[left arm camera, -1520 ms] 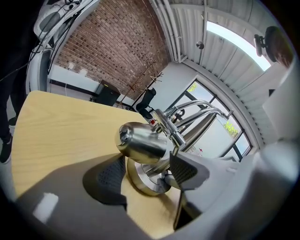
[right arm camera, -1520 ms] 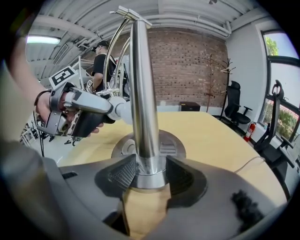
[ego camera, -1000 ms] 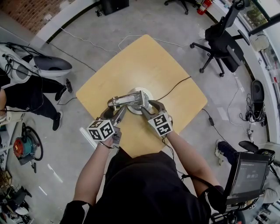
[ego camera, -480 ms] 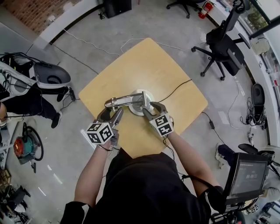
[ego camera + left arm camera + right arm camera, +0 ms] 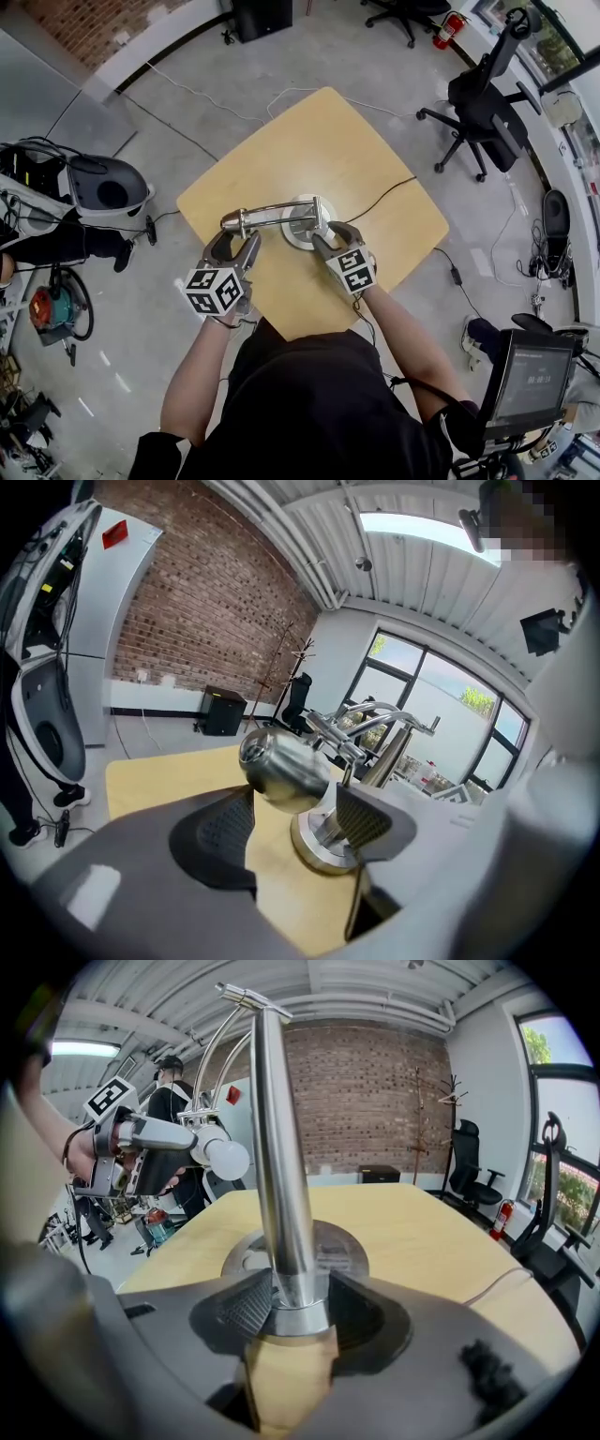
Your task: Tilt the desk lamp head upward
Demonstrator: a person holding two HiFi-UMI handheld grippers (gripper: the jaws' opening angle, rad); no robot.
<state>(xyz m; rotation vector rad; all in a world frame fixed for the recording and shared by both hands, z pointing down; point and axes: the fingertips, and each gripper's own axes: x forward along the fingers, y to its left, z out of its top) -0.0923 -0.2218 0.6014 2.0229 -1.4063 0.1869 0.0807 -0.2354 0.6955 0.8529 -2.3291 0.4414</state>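
A chrome desk lamp stands on a wooden table (image 5: pixel 309 131), with its round base (image 5: pixel 302 228) near the table's middle. Its arm runs left to the lamp head (image 5: pixel 233 222). My left gripper (image 5: pixel 236 240) is shut on the lamp head (image 5: pixel 281 771), which sits between the ribbed pads (image 5: pixel 220 832). My right gripper (image 5: pixel 326 232) is shut on the upright lamp pole (image 5: pixel 281 1194) just above the base (image 5: pixel 337 1251). In the right gripper view the left gripper (image 5: pixel 169 1159) holds the head (image 5: pixel 225 1159) out to the left at mid height.
The lamp's black cord (image 5: pixel 375 192) trails off the table's right edge. Office chairs (image 5: pixel 483 89) stand at the upper right, a grey machine (image 5: pixel 103 187) and a person's legs (image 5: pixel 56 244) at the left. A monitor (image 5: pixel 530 380) sits at the lower right.
The left gripper and the lamp head have shifted slightly left, away from the base. The right gripper stays on the pole.
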